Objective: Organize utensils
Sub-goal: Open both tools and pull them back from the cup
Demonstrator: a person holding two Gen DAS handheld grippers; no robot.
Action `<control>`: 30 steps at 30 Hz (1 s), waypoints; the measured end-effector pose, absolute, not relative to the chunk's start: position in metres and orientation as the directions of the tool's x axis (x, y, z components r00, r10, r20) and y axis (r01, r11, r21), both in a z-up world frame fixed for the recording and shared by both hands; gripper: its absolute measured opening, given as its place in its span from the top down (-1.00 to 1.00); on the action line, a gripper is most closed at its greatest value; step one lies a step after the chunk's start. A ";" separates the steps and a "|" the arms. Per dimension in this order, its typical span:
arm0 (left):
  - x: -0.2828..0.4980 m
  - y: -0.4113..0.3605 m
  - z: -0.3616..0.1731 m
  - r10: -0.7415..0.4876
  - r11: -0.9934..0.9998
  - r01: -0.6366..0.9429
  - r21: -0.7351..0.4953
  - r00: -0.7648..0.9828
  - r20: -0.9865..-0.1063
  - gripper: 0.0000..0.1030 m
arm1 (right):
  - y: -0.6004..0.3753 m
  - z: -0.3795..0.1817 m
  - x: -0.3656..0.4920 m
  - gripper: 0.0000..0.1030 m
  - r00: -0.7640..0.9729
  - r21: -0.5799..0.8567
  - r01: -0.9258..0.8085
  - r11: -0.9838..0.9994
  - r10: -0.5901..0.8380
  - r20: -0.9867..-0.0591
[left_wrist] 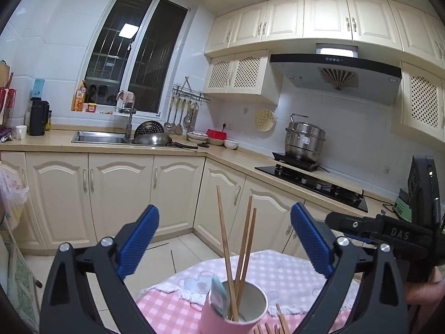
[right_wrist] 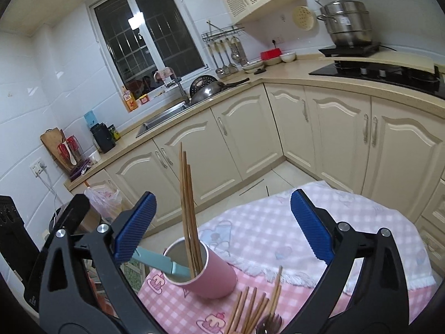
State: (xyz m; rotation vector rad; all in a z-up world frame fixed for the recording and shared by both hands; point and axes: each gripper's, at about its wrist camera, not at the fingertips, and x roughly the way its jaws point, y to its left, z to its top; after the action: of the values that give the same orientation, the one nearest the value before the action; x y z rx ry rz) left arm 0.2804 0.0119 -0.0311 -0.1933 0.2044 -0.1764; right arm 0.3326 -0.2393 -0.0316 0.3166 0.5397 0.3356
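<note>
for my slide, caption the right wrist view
Open right gripper above pink cup holding chopsticks, more loose on the checked cloth.

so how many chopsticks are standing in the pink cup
3 chopsticks stand in the pink cup: one leans left, and two lean right, close together. More chopsticks lie loose on the tablecloth beside the cup, partly cut off.

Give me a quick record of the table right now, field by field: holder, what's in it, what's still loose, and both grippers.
holder: pink cup, upright on the checked cloth
inside: three chopsticks, teal-handled utensil
loose: chopsticks on the cloth near the cup
left gripper: open, empty
right gripper: open, empty
</note>
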 end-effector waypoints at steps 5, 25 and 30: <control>0.259 0.008 -0.030 -0.191 0.975 0.158 -0.159 0.956 -0.221 -0.82 | -0.252 -0.032 0.312 -0.85 0.798 0.361 -0.202 0.910 0.367 -0.477; 0.234 -0.018 -0.091 -0.198 0.979 0.197 -0.055 0.851 -0.486 -0.82 | -0.283 -0.099 0.263 -0.85 0.663 0.343 -0.080 0.936 0.307 -0.683; 0.242 -0.025 -0.121 -0.178 0.981 0.192 -0.041 0.779 -0.601 -0.82 | -0.276 -0.127 0.259 -0.85 0.596 0.331 -0.065 0.941 0.303 -0.743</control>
State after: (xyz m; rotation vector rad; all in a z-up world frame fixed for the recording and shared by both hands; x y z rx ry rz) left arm 0.2424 -0.0249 -0.1214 0.0234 0.6471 -0.1998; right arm 0.2590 -0.2759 -0.1270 0.2833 0.9097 0.2170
